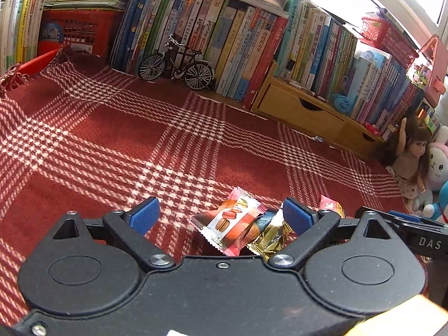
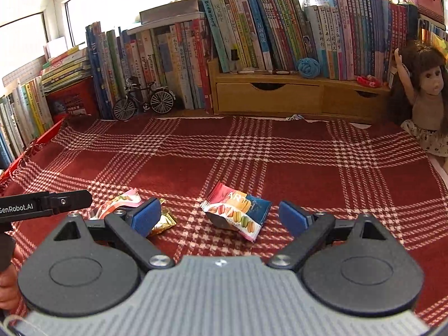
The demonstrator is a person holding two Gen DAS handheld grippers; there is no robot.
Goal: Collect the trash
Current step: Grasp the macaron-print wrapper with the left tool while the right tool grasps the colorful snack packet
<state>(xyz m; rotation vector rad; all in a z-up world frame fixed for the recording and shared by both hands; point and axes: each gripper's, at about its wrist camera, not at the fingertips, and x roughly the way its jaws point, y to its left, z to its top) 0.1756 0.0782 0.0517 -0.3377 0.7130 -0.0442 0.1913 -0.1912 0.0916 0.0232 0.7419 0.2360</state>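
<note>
We hold L gripper (image 1: pixel 221 214) w/ fingers apart, straddling pink wrapper (image 1: pixel 228 222); R gripper (image 2: pixel 221 217) likewise apart around torn packet (image 2: pixel 238 212), prob. pre-grasp.

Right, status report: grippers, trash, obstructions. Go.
Left gripper open over macaron wrapper and gold wrapper. Right gripper open, framing torn macaron packet. Nothing held. Cloth otherwise unobstructed.

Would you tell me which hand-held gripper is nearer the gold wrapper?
Left. The left hand-held gripper has the gold wrapper between its open fingers; the right hand-held gripper sits beside it, wrapper outside.
</note>
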